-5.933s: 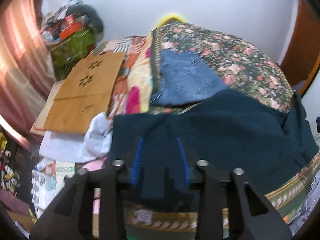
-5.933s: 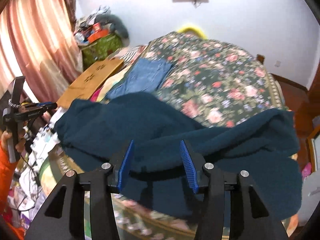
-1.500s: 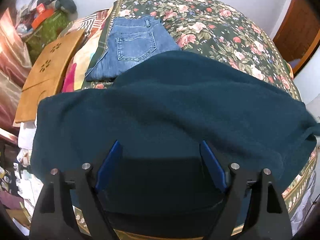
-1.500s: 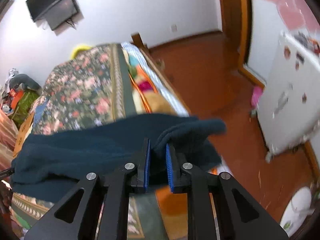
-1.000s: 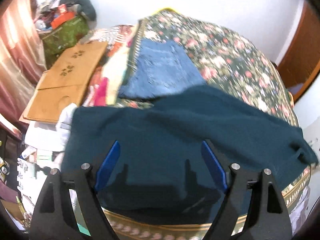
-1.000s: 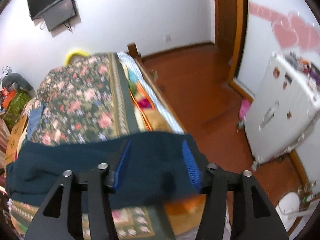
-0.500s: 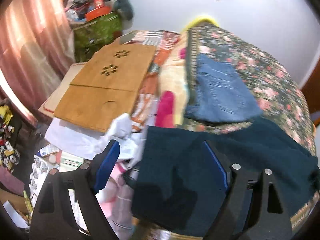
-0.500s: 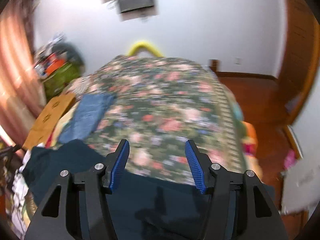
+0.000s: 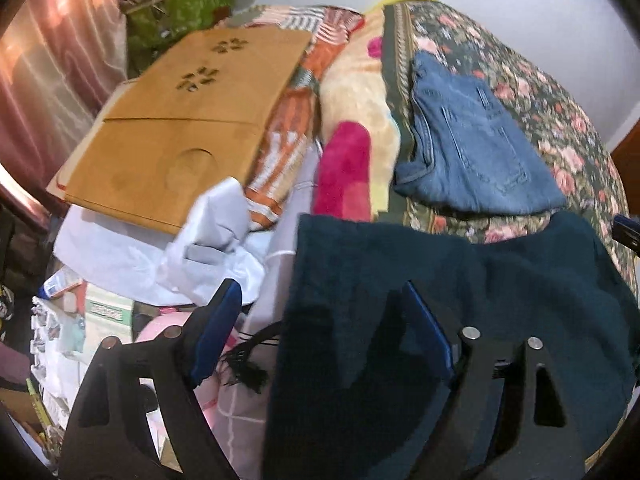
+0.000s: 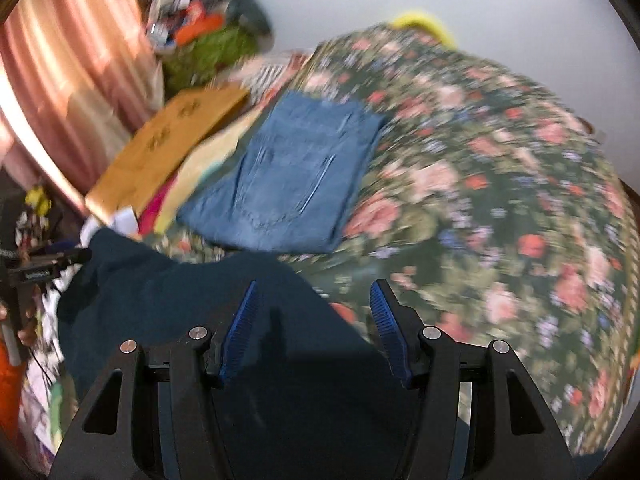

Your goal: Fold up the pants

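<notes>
While the left gripper (image 9: 320, 332) hangs wide open and empty over the left edge of the dark teal pants (image 9: 460, 320), nothing grips that cloth. It lies doubled along the near side of the bed (image 10: 500, 184), beneath both tools. Beyond them rest folded jeans (image 10: 292, 188), apparently finished. Further right, the right gripper (image 10: 316, 328) is spread wide too, over the pants. Further folds look outstanding.

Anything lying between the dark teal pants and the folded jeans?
Nothing but a narrow strip of floral bedspread separates the dark teal pants from the folded jeans; both wrist views show it.
</notes>
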Motion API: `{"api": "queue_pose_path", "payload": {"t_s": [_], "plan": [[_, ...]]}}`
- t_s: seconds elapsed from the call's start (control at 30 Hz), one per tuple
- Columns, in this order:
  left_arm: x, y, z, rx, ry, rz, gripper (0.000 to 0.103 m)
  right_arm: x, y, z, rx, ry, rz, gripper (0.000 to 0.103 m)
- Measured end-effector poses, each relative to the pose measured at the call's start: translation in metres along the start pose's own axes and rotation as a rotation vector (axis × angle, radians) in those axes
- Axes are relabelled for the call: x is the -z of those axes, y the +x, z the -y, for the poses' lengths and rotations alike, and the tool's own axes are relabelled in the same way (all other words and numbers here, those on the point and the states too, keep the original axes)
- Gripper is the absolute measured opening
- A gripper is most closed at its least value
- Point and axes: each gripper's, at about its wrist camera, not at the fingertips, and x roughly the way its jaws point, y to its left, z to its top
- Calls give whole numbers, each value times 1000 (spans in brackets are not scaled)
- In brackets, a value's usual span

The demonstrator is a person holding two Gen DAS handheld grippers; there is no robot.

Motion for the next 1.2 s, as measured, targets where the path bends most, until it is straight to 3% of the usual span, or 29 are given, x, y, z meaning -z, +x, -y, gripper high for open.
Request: {"api": "queue_pose_path", "payload": {"t_s": [0.1, 0.17, 0.23, 0.33, 0.4, 0.47, 0.57, 0.7, 0.77, 0.83, 0.9, 0.97, 1.03, 1.1, 1.2], "plan": [[2, 12, 5, 23, 19, -20, 61, -4, 23, -13, 12, -57, -37, 54], [2, 15, 7, 26, 23, -14, 56, -6, 34, -17, 12, -60, -36, 54], [4, 16, 7, 52, 19, -13, 40, -11, 39, -16, -17, -55, -33, 54], [8, 11, 12, 20, 61, 21, 38, -14, 50, -24, -73, -62, -58, 54], [9, 7, 17, -33, 105, 55, 37, -11, 56, -31, -70, -80, -70, 39], [11, 5, 16, -57, 123, 72, 37, -8, 55, -38, -47, -118, -63, 27], [10, 2, 11, -122, 130, 93, 37, -5, 48, -42, -14, -155, -35, 18], [-1, 7, -1, -121, 83, 81, 38, -9, 40, -48, 86, -201, 46, 10], [-7, 12, -2, -124, 69, 75, 39, -14, 44, -51, 114, -201, 36, 10], [-9, 16, -1, -108, 63, 44, 40, -18, 48, -51, 119, -190, -2, 13], [-7, 10, 0, -104, 66, 33, 42, -19, 43, -48, 116, -171, -18, 23], [-4, -1, 0, -98, 61, 28, 48, -19, 31, -44, 117, -152, -19, 48], [-1, -14, -1, -81, 48, 35, 61, -16, 12, -37, 117, -118, 11, 67], [2, -32, -5, -54, 16, 58, 70, -14, -7, -33, 93, -87, 45, 67], [10, -55, -9, -10, -39, 81, 76, -8, -33, -27, 71, -37, 70, 67]]}}
